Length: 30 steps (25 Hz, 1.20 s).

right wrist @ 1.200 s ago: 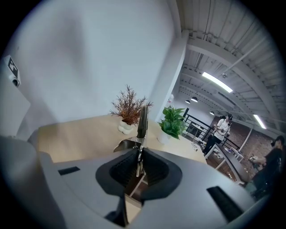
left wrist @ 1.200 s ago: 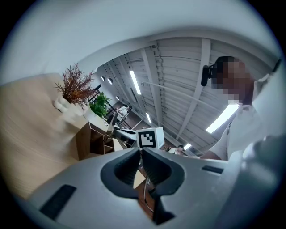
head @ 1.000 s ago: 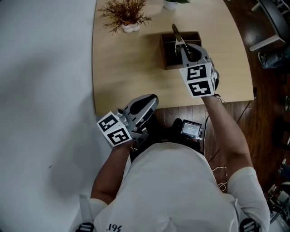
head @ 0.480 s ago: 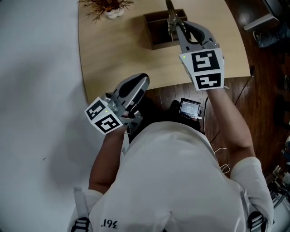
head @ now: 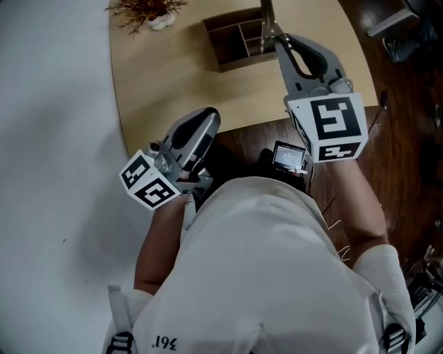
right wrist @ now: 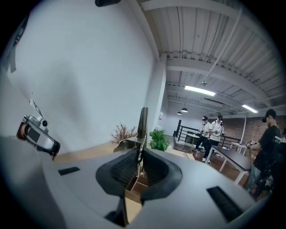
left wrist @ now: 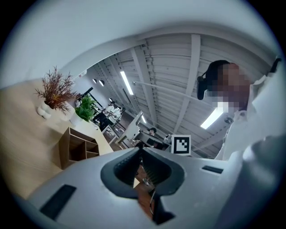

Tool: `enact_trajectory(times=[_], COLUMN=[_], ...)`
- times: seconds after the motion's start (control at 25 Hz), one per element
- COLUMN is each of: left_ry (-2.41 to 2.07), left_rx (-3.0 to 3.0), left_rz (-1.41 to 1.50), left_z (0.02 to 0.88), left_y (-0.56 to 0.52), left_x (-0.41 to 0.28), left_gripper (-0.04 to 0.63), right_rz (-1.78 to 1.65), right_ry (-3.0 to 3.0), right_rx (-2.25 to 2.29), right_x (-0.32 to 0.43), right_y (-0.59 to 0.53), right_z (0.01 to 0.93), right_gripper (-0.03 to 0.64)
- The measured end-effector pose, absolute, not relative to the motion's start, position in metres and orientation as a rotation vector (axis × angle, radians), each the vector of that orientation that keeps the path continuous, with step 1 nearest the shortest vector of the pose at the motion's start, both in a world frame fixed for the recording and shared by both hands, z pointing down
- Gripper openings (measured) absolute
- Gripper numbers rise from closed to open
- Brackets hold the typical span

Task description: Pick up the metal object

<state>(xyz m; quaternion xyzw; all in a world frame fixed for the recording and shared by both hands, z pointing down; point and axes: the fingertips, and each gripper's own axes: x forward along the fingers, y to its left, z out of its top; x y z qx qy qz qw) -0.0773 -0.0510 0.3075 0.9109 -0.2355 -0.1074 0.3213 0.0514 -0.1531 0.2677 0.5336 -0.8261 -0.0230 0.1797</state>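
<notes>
Only the right gripper view shows the right gripper (right wrist: pixel 139 154) clamped on the metal object (right wrist: pixel 143 120), a thin upright strip; the left gripper (left wrist: pixel 142 154) is closed and empty; since a second ago the right has lifted above the wooden box (head: pixel 232 43); the left hangs past the table's (head: pixel 173 76) near edge.

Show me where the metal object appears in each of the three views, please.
Head view: the metal object is at the top edge, right of centre, held by the right gripper over the wooden box.
Left gripper view: I cannot make it out here.
Right gripper view: it is at the centre, standing up from the shut jaws.
Shared landmark: the dried plant.
</notes>
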Motion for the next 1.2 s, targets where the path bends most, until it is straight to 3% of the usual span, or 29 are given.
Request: enact_trajectory(times=[1.2], left_ry=[-0.639], left_rx=[2.427], left_rz=[-0.232], left_z=[0.284], left_y=[-0.019], left_x=[-0.043], left_gripper=[0.000], right_rz=[0.058], right_ry=[-2.450], right_rx=[1.502], right_x=[0.109], right_y=[-0.073], right_z=[0.252], right_gripper=[0.034])
